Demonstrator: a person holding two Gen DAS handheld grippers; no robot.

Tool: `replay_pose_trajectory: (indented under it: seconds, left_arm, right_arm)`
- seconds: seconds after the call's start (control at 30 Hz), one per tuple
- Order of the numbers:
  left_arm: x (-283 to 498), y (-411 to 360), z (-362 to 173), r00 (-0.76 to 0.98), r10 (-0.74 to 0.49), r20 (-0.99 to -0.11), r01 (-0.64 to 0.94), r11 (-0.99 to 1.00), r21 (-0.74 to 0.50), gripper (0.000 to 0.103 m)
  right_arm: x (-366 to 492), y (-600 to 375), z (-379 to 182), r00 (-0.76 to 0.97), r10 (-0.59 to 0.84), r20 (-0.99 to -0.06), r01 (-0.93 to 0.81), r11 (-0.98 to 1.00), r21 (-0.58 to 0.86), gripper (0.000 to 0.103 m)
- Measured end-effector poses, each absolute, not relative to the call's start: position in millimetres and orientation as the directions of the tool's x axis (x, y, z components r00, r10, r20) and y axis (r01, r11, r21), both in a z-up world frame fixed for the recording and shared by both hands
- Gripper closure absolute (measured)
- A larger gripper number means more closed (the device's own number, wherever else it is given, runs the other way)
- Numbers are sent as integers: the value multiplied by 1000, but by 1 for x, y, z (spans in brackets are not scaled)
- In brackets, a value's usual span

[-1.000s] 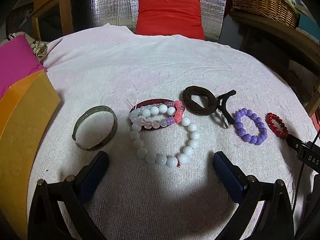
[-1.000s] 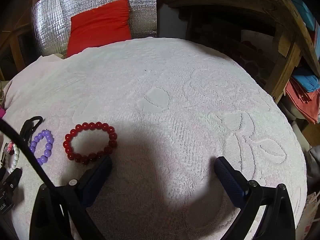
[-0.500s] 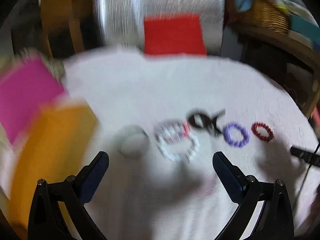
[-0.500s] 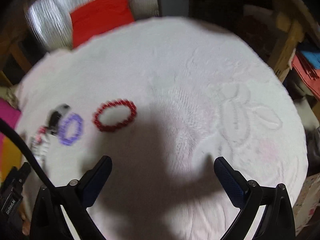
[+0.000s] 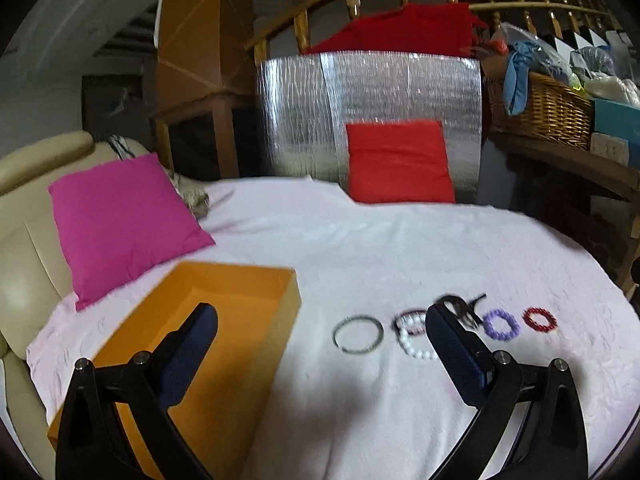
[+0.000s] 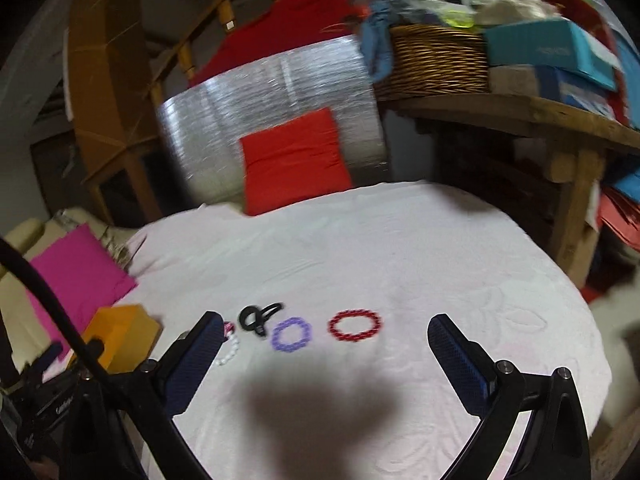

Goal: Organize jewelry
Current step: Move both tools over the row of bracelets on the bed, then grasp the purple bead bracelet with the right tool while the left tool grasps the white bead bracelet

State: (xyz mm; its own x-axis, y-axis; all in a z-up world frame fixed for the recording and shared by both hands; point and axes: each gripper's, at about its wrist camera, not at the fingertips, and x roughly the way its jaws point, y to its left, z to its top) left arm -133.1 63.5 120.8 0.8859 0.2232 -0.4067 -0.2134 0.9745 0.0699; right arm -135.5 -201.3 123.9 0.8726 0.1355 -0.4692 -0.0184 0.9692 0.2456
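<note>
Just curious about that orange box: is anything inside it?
The orange box is open on top, and the inner walls that show look bare. The left gripper finger and the near wall hide its floor, so I cannot tell.

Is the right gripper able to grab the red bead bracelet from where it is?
Probably yes. The right gripper is open and empty, and the red bead bracelet lies flat on the pink towel ahead of its fingers, with nothing between. The purple bracelet sits apart to its left.

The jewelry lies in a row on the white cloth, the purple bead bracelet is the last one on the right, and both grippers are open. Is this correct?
Not quite: the last on the right is the red bead bracelet, with the purple bead bracelet just left of it, as the left wrist view shows. Both the left gripper and right gripper are open.
</note>
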Motion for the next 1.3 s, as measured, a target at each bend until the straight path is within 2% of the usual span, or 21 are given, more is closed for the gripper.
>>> replay_pose_trajectory:
  seconds: [0.1,0.17,0.27,0.4,0.63,0.97,1.03,1.1,1.2,1.3]
  left_arm:
    - [-128,67,119,890,169,-423,-172,985,31,0]
    - [-125,70,117,879,150,-453,-173,985,-11,0]
    - [-112,69,111,820,154,-551,-183,983,2,0]
    - [-105,59,104,793,200,-576,-199,978,66,0]
    - [-103,37,103,803,146,-578,-113,989,92,0]
    - [-92,30,100,783,159,-601,-116,987,111,0]
    - [-88,33,99,777,161,-609,-121,987,106,0]
    - [-84,36,96,767,150,-623,-120,989,90,0]
    - [-73,40,85,726,103,-680,-94,994,49,0]
    - [-58,42,70,666,65,-743,-78,997,17,0]
  right_arm:
    - [-136,-188,124,902,126,-413,-30,972,232,0]
    - [-132,-172,121,884,121,-452,-55,986,156,0]
    - [-127,-151,111,841,130,-525,-118,991,56,0]
    - [-122,-152,101,796,190,-575,-155,982,110,0]
    - [-111,-164,93,753,225,-618,-122,971,205,0]
    - [-99,-184,84,706,229,-670,-82,966,244,0]
    - [-93,-186,78,689,234,-686,-72,964,256,2]
    - [-85,-187,72,666,242,-705,-64,961,270,10]
    - [-69,-187,62,630,274,-727,-59,950,307,17]
    - [-50,-184,51,597,287,-749,-47,945,325,28]
